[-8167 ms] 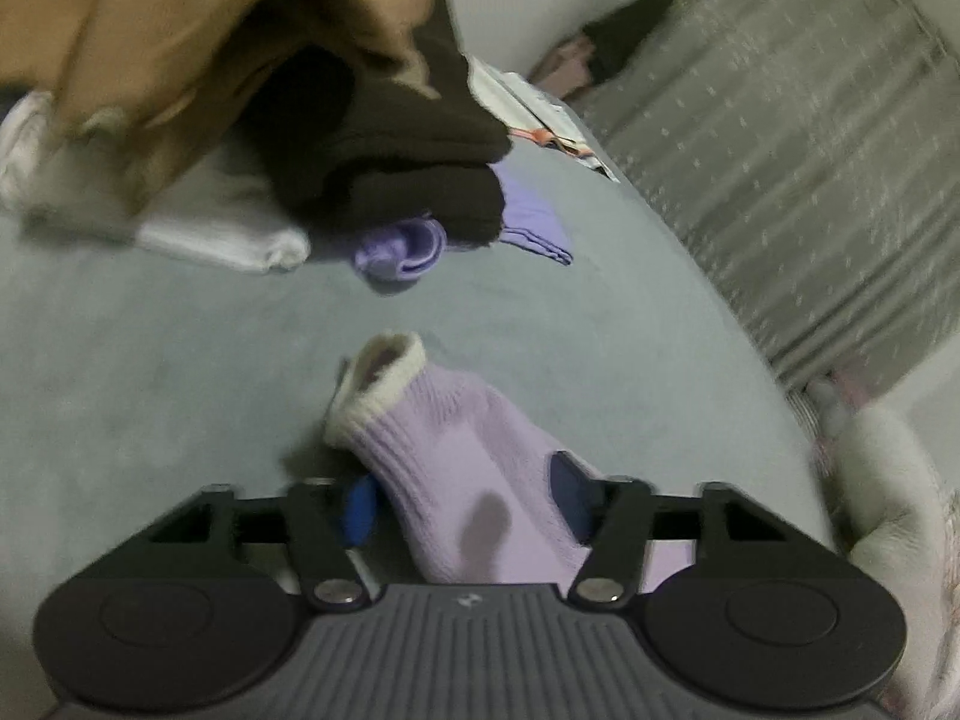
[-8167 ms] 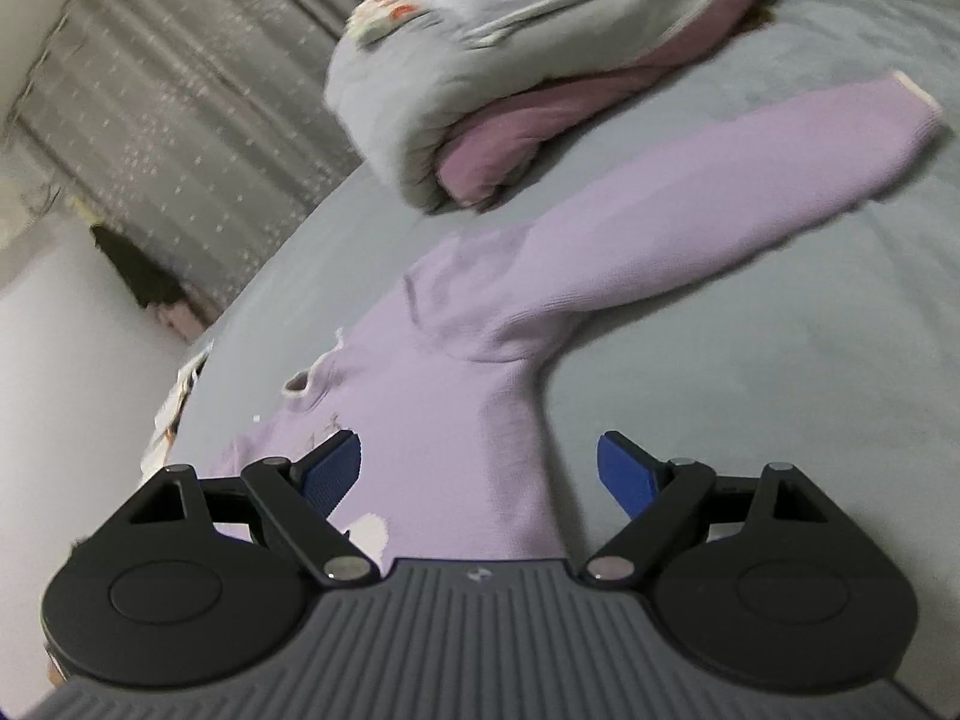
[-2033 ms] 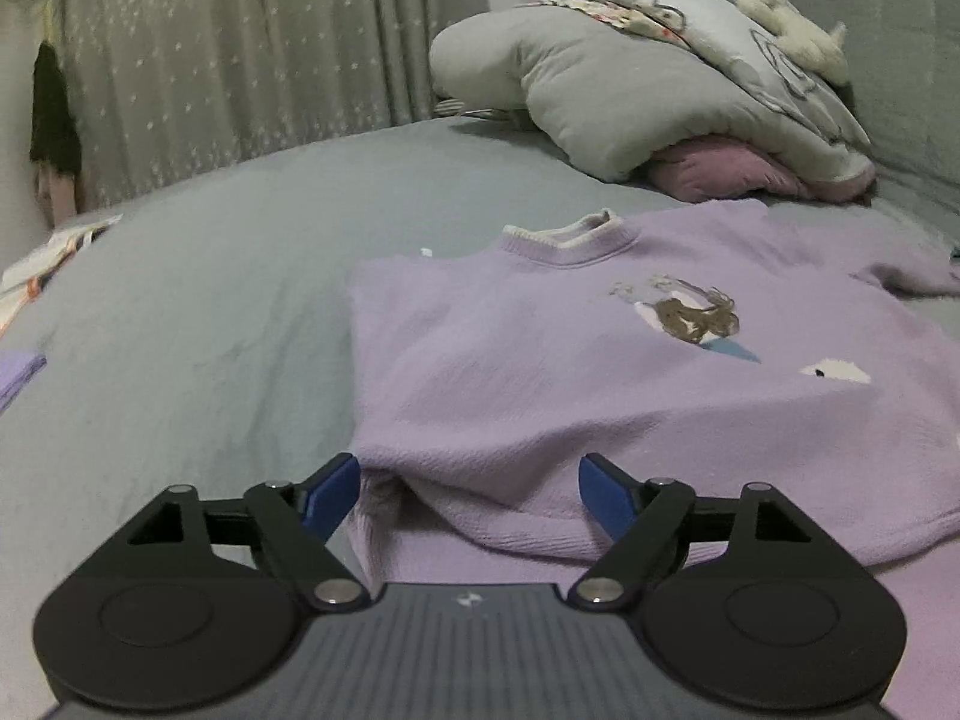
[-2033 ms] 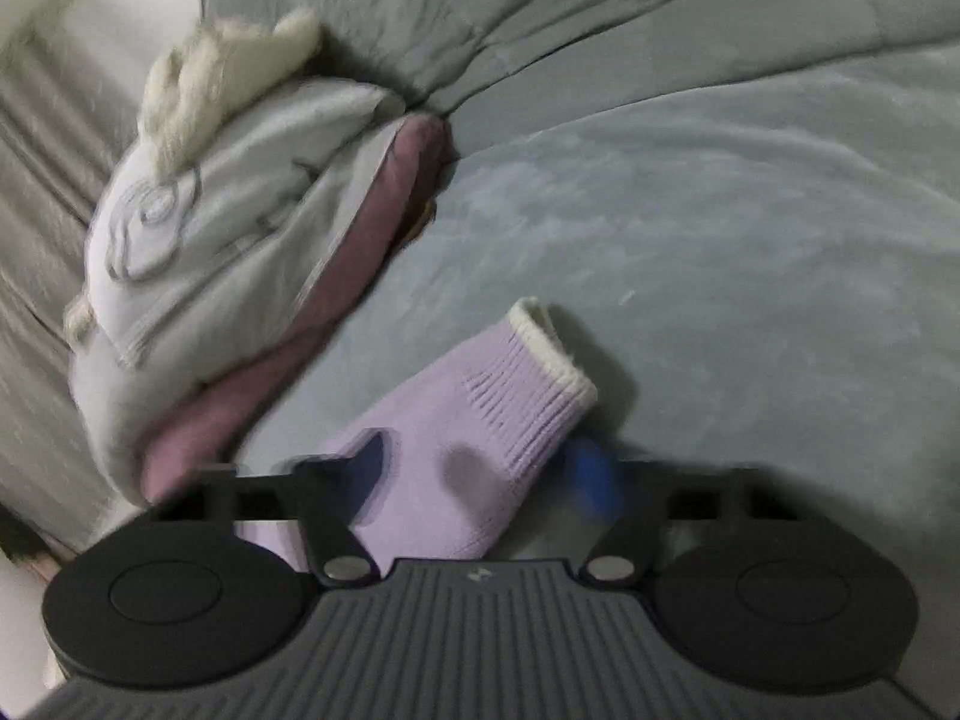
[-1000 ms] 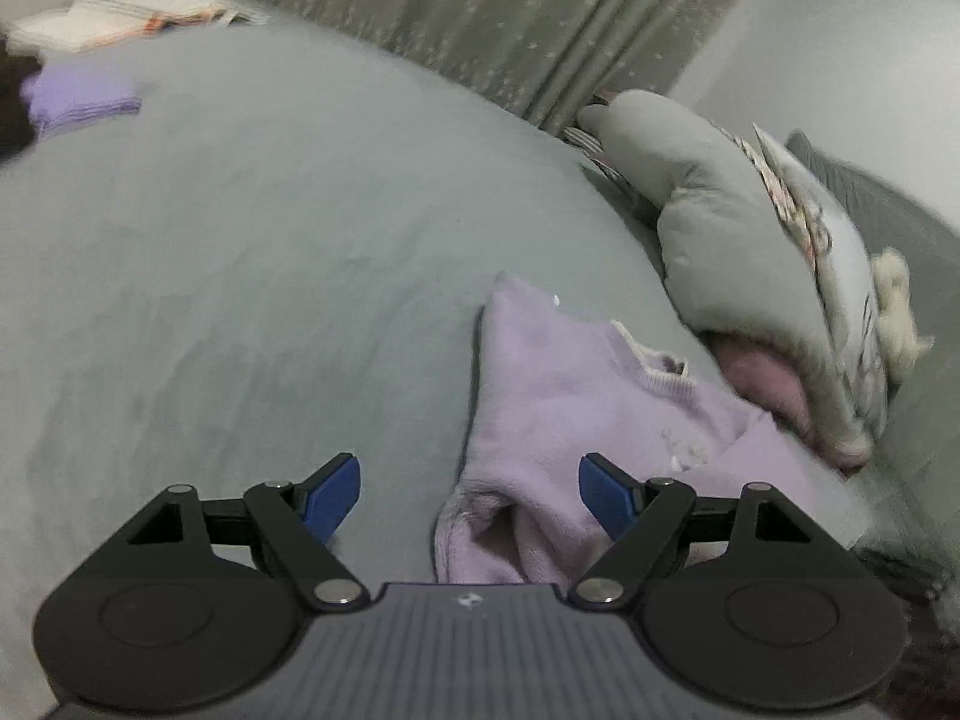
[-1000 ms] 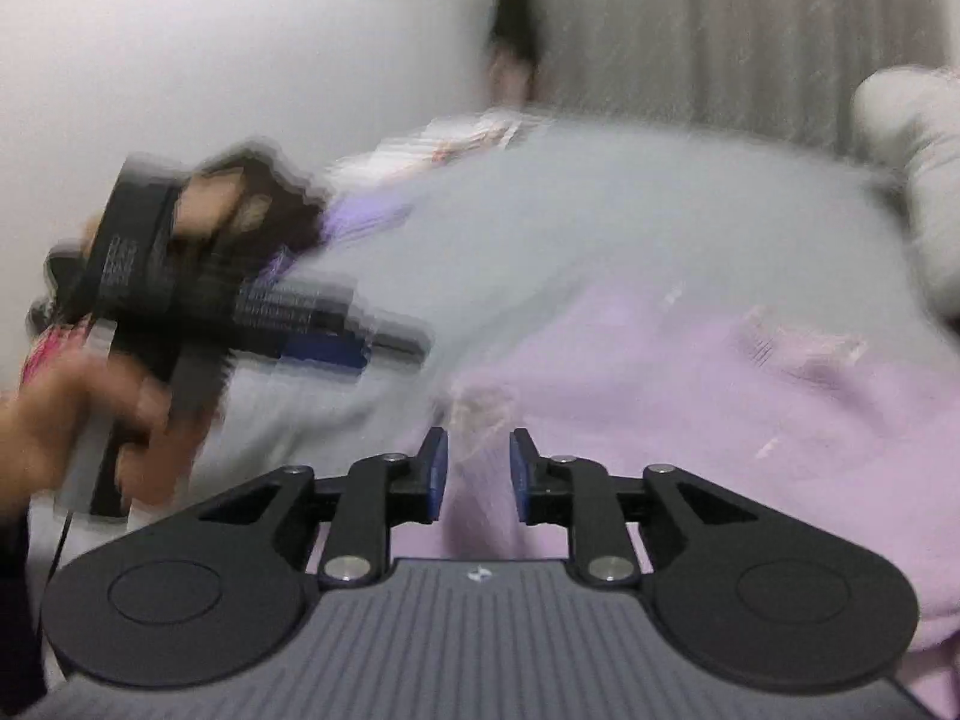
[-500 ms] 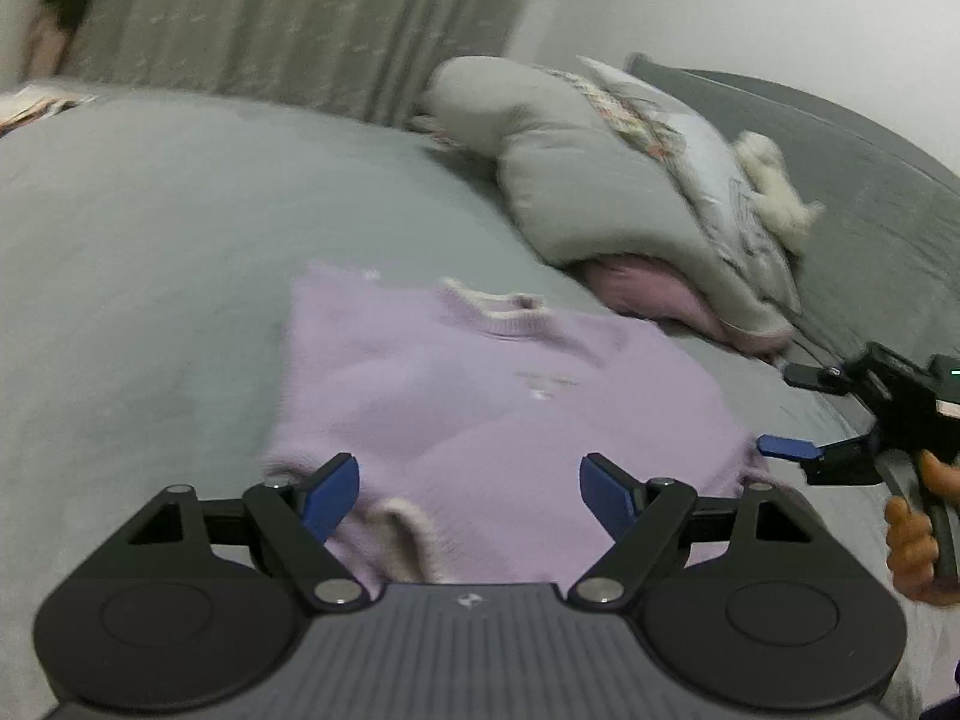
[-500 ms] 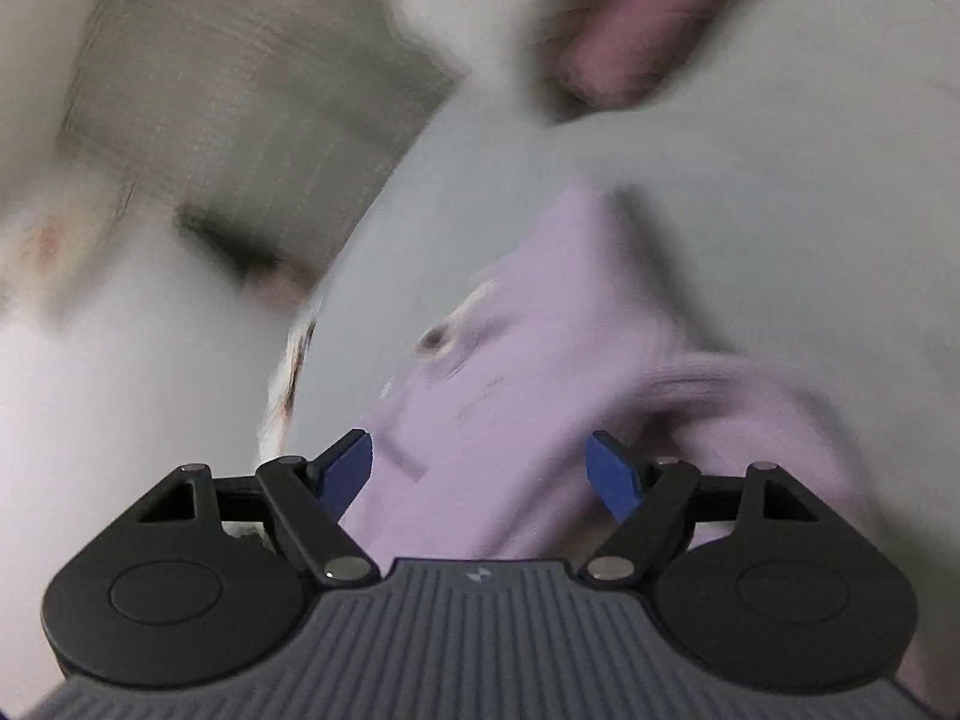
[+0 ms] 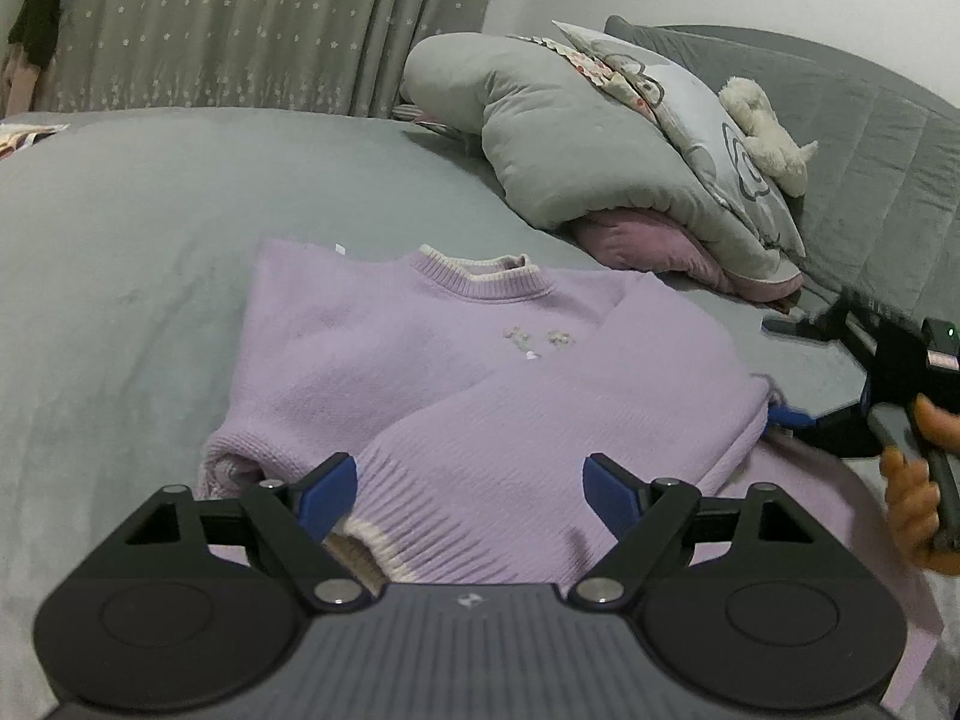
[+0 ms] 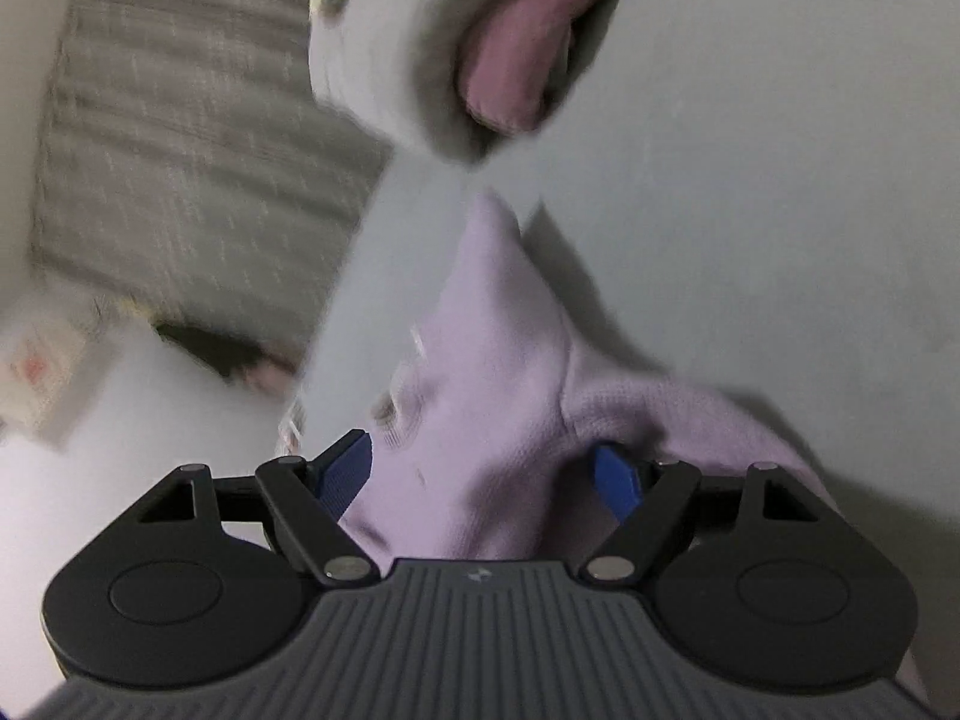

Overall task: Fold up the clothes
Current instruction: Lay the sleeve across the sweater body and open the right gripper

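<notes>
A lilac sweater [image 9: 420, 372] lies face up on the grey bed [image 9: 120, 240], with one sleeve folded across its chest. That sleeve's cream cuff [image 9: 366, 546] rests just in front of my left gripper [image 9: 471, 489], which is open over the near edge. My right gripper [image 9: 786, 369], held in a hand [image 9: 912, 480], stands open at the sweater's right side. Its lower pad touches the edge of the knit. In the right wrist view, the right gripper [image 10: 489, 474] is rolled on its side, and a bunched fold of the sweater [image 10: 498, 372] lies between its open fingers.
A grey duvet [image 9: 540, 138] is piled over a pink blanket [image 9: 636, 240] at the head of the bed. On top are a patterned pillow and a white plush toy [image 9: 762, 120]. A padded headboard [image 9: 870, 138] is at the right and a starred curtain [image 9: 240, 18] behind.
My right gripper has gone from nearly shut to open, rolled over and come down to the sweater's right edge. The left gripper has swung round to face the sweater squarely.
</notes>
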### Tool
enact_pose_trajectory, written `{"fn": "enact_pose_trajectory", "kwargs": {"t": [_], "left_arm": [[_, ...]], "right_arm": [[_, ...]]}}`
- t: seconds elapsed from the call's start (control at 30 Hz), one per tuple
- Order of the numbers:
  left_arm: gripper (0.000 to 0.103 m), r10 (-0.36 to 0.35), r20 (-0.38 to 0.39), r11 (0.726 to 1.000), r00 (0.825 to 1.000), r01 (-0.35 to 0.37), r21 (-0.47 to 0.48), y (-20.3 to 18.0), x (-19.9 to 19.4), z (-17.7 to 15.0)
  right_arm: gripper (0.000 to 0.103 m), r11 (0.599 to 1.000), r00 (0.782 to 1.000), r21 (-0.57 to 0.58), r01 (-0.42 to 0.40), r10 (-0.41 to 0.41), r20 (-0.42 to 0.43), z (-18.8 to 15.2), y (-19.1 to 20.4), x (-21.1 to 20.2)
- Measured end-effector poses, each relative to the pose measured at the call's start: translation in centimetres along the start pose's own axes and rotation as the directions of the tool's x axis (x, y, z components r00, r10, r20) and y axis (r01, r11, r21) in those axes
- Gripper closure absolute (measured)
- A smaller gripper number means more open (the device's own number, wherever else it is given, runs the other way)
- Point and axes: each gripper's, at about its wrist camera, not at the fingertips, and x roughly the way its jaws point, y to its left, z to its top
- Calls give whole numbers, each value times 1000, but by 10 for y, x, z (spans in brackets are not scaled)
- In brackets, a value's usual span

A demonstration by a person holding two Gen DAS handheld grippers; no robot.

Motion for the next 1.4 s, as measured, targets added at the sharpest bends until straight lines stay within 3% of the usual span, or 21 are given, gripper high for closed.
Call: {"fn": "enact_pose_trajectory", "kwargs": {"t": [0.27, 0.4, 0.53, 0.63, 0.7, 0.83, 1.03, 1.1, 1.2, 1.23, 1.3, 1.37, 1.4], "left_arm": [[19, 40, -78, 998, 996, -35, 58, -9, 10, -2], [19, 36, -94, 999, 995, -34, 28, -4, 13, -3], [19, 51, -93, 999, 994, -50, 15, -2, 9, -2], [19, 59, -106, 998, 993, -59, 8, -1, 10, -1], [19, 42, -116, 999, 992, -41, 5, -2, 9, -2], [22, -9, -104, 1000, 994, 8, -10, -7, 3, 0], [27, -33, -9, 999, 999, 33, 29, -18, -11, 3], [26, -32, -15, 998, 999, 33, 57, -22, -8, 1], [26, 29, -82, 993, 996, -19, 114, -26, 7, -8], [26, 66, -119, 992, 991, -52, 114, -24, 12, -12], [26, 58, -126, 996, 990, -50, 68, -17, 11, -11], [26, 61, -109, 997, 992, -57, 44, -15, 5, -5], [25, 64, -99, 998, 993, -61, 33, -14, 2, -2]], "right_arm": [[26, 994, 989, 105, 9, -25, 147, 18, -22, -25], [25, 988, 991, 142, 55, -71, 115, 20, -36, -18], [25, 993, 991, 86, 76, -85, 106, 26, -26, -23], [25, 987, 962, 8, 163, -160, 222, 33, -16, -41], [25, 978, 948, -6, 209, -201, 247, 36, -16, -56], [24, 992, 971, -23, 127, -120, 205, 36, -13, -53], [24, 951, 992, -293, 98, -71, 103, 14, 29, -22], [24, 937, 995, -337, 96, -103, -2, 5, 31, -1], [28, 938, 976, -305, 167, -201, -86, 3, 11, 21], [38, 942, 973, -285, 178, -212, -93, 5, 4, 23], [42, 951, 972, -241, 191, -218, -90, 11, -3, 21], [39, 938, 974, -276, 210, -225, -23, 15, 7, 10], [31, 926, 974, -307, 219, -226, 11, 15, 14, 5]]}}
